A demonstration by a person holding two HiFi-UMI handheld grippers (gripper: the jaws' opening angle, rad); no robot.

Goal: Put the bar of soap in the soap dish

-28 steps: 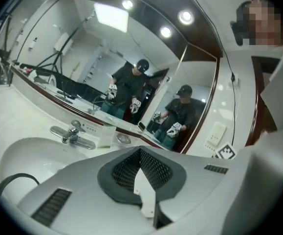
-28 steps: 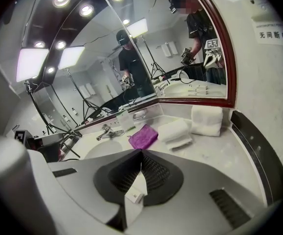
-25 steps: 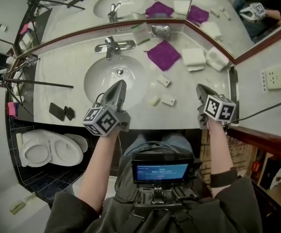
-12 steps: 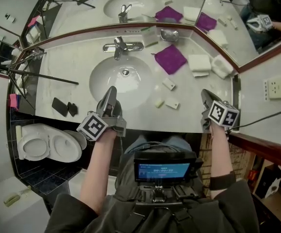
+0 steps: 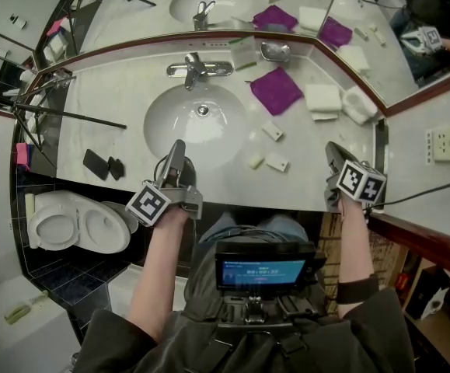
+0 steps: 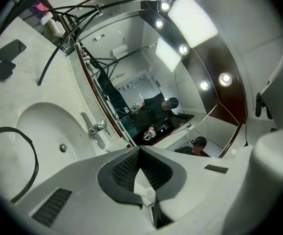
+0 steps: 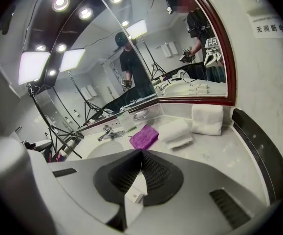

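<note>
Pressed together on nothing at lower centre-left: left gripper point(image 5: 177, 148). Likewise closed and empty at lower right: right gripper point(image 5: 330, 149), partly masked by its marker cube. Mid-frame on the counter point(image 5: 116, 123), apart from both: bar of soap point(image 5: 249, 162), hard to tell from two neighbouring pale pieces. Top centre by the mirror: soap dish point(image 5: 275, 50), contents unclear.

Bathroom with counter sink point(image 5: 196, 127), toilet point(image 5: 69, 231), wall mirror point(image 5: 131, 14)
</note>
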